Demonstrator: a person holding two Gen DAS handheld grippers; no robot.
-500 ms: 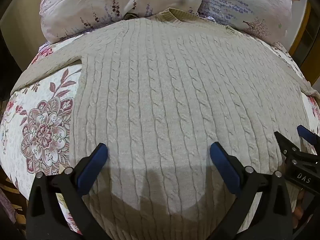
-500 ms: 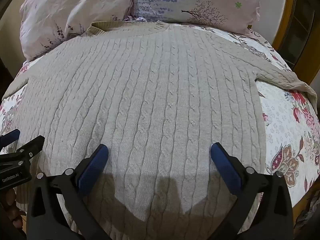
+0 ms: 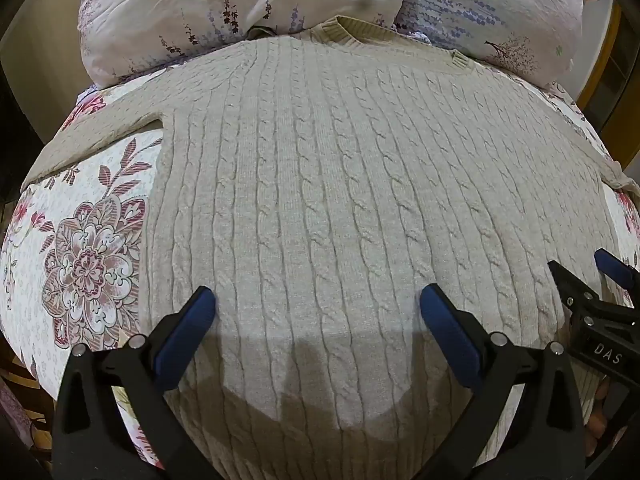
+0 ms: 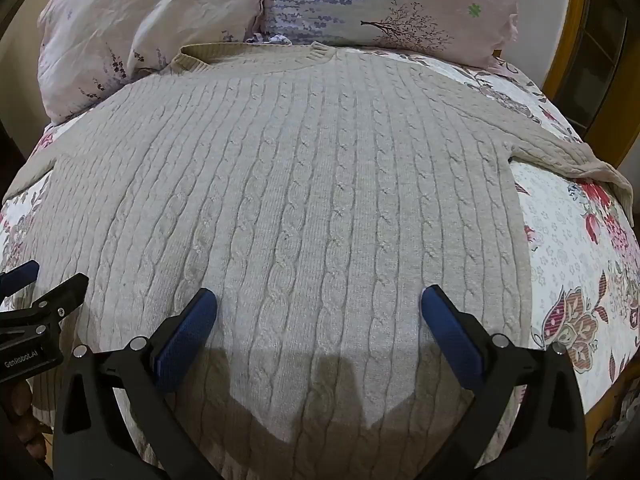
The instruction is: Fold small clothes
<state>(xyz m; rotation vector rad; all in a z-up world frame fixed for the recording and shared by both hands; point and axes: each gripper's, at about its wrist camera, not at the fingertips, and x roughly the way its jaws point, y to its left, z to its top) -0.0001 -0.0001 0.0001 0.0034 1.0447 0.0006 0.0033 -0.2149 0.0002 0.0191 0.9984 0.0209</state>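
A beige cable-knit sweater [image 3: 340, 184] lies flat and spread out on the bed, collar toward the pillows, sleeves stretched out to both sides; it also shows in the right wrist view [image 4: 304, 200]. My left gripper [image 3: 318, 304] is open and empty, hovering over the sweater's lower left part. My right gripper [image 4: 319, 304] is open and empty over the lower right part. The right gripper shows at the right edge of the left wrist view [image 3: 592, 280]. The left gripper shows at the left edge of the right wrist view [image 4: 44, 284].
A floral quilt [image 3: 88, 248] covers the bed and shows on the right side too [image 4: 576, 264]. Two pink and lilac pillows [image 3: 240, 4] [image 4: 384, 4] lie against the headboard. A wooden bed frame [image 4: 600, 120] stands at the right.
Both grippers have shifted slightly; the sweater lies as before and both stay open.
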